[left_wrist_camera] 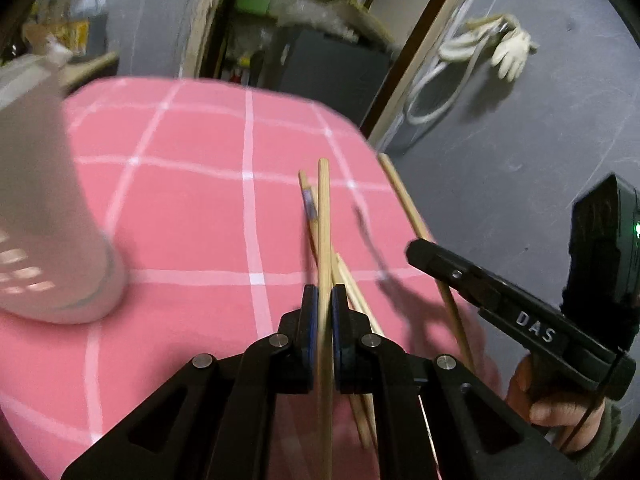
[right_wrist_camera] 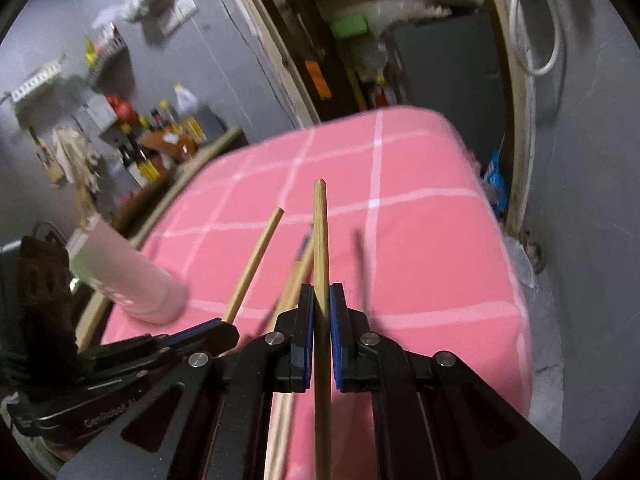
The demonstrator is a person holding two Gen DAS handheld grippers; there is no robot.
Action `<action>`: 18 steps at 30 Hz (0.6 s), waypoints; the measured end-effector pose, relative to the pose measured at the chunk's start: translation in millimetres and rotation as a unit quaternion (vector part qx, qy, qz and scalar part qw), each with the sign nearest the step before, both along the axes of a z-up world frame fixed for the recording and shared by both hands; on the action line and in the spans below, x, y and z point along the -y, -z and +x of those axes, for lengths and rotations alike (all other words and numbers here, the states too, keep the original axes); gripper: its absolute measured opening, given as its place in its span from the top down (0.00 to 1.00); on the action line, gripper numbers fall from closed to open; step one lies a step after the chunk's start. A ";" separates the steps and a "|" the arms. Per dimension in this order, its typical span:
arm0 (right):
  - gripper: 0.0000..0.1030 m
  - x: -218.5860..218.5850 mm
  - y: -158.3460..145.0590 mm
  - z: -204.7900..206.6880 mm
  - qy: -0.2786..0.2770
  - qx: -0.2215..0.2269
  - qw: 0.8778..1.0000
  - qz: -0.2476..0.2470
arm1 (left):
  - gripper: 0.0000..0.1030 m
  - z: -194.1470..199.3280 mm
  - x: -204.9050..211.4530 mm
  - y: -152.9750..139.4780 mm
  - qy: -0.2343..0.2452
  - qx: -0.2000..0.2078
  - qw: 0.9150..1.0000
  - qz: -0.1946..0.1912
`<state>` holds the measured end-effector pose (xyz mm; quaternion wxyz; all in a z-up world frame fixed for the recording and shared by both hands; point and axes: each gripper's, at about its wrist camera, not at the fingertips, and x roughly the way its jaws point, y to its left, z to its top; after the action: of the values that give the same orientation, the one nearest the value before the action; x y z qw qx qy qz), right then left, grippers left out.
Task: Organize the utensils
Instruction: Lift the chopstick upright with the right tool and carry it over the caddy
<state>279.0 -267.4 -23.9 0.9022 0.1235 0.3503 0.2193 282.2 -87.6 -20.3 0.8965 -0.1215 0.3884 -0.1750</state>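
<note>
The white holder [left_wrist_camera: 52, 216], left of frame in the left wrist view, shows nothing inside; a long stick could tip it. At centre, the left gripper [left_wrist_camera: 325, 312] clamps one chopstick [left_wrist_camera: 325, 216]; the right gripper [right_wrist_camera: 321, 312] clamps another [right_wrist_camera: 320, 232], which may pivot, loose chopsticks [left_wrist_camera: 356, 292] lying underneath

right claw [right_wrist_camera: 321, 300] clamping chopstick [right_wrist_camera: 320, 232], pink checked cloth [right_wrist_camera: 420, 248], white holder [right_wrist_camera: 132, 280]

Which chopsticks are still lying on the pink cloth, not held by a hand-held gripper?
The crossed pair between the two held ones: they lie flat on the cloth, one with a bluish band, while each hand-held gripper clamps a single raised chopstick.
</note>
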 end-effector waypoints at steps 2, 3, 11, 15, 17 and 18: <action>0.95 -0.1 -11.9 -19.9 0.008 0.040 0.999 0.012 | 0.96 -16.1 -6.6 -9.9 -0.007 0.037 0.999 -0.010; 0.95 -2.3 -15.6 -25.0 0.009 0.053 0.998 0.018 | 0.96 -24.2 -9.2 -15.0 -0.011 0.055 0.998 -0.015; 0.95 -28.6 -61.4 -65.4 0.008 0.193 0.979 0.066 | 0.96 -73.0 -35.8 -65.5 -0.049 0.187 0.980 -0.040; 0.95 -48.1 -80.2 -71.8 0.002 0.241 0.967 0.079 | 0.96 -85.1 -53.6 -88.8 -0.068 0.233 0.969 -0.038; 0.95 -57.0 -87.3 -73.0 0.000 0.261 0.961 0.087 | 0.96 -87.2 -67.1 -101.4 -0.080 0.251 0.964 -0.037; 0.95 -63.2 -91.2 -73.9 0.000 0.273 0.958 0.092 | 0.96 -88.1 -72.8 -105.6 -0.086 0.258 0.962 -0.036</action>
<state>205.1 -204.1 67.4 0.9483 0.1409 0.0690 0.2759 194.1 -14.8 85.3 0.9730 -0.1374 0.1252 -0.1368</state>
